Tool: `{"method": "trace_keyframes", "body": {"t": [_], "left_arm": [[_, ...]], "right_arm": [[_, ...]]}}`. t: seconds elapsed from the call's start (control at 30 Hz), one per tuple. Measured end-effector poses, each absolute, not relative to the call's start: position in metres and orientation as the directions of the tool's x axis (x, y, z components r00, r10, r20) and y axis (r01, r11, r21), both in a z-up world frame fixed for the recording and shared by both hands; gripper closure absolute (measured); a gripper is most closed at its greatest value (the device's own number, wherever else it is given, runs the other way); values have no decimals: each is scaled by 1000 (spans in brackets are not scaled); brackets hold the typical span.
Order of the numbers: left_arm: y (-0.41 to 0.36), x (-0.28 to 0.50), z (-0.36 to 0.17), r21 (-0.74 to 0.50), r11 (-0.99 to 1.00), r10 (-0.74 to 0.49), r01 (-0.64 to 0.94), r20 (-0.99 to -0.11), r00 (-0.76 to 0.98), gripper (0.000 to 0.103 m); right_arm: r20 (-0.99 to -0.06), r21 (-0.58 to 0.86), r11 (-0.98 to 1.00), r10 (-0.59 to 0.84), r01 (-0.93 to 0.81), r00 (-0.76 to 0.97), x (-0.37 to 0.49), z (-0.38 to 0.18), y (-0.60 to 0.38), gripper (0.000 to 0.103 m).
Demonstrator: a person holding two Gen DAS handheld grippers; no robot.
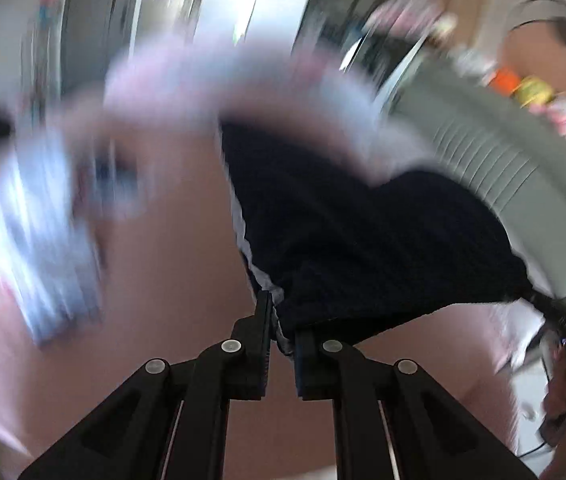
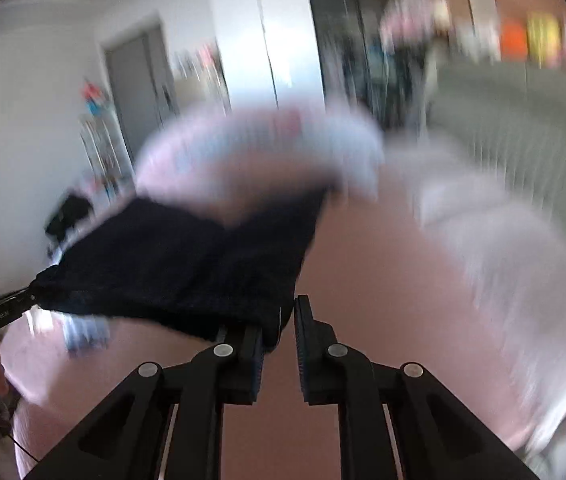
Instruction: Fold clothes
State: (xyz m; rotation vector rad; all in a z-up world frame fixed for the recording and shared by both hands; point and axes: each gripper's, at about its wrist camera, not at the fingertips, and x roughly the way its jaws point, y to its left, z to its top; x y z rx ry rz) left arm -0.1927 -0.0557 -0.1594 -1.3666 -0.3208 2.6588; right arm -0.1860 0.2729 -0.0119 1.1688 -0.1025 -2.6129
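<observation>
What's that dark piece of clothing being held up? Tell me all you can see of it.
The dark garment is a navy or black cloth with a soft, slightly textured look and a pale lining or trim showing along one edge. It hangs stretched between the two tools: the left gripper pinches one corner and the right gripper pinches another. It is lifted above a pink surface. Blur hides what kind of garment it is.

A black garment (image 1: pixel 363 240) hangs over a pink surface (image 1: pixel 163 300) (perhaps bedding), beside a grey ribbed headboard (image 1: pixel 483 168).
</observation>
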Motion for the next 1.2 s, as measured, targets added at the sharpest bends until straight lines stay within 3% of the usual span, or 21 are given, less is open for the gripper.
{"method": "trace_keyframes", "body": {"t": [0.07,0.13,0.23,0.33,0.5,0.6,0.73,0.87,1.03,1.2], "left_arm": [[-54,-200,-237,-214,-977,182,23,-877,-444,95],[-51,-198,-275,-180,-983,152,36,-909,-387,95],[-47,-191,-299,-148,-989,124,32,-914,-387,95],[-49,-192,-298,-161,-987,142,15,-907,-396,95],[-58,-182,-296,-207,-978,193,-3,-905,-379,93],[-59,-168,-286,-224,-974,220,-36,-899,-378,86],[-59,-162,-273,-244,-966,257,-81,-890,-377,77],[-56,-171,-257,-245,-965,261,-94,-861,-437,76],[-57,-200,-277,-202,-979,194,-30,-871,-451,77],[-57,-204,-301,-238,-971,220,-7,-884,-412,77]], "right_arm": [[-840,196,-967,-251,162,-482,-188,-98,273,91],[-915,180,-973,-219,142,-338,-187,-168,267,91],[-921,125,-976,-182,181,-346,-169,-195,260,91],[-918,110,-975,-173,192,-356,-161,-193,257,90],[-917,203,-968,-241,148,-319,-148,-184,271,88],[-919,222,-964,-257,148,-299,-136,-177,281,79],[-908,251,-957,-285,145,-308,-121,-163,293,79],[-863,307,-940,-342,151,-373,-131,-139,298,79],[-890,226,-965,-259,131,-375,-151,-149,286,79],[-909,197,-971,-233,135,-347,-149,-163,281,79]]}}
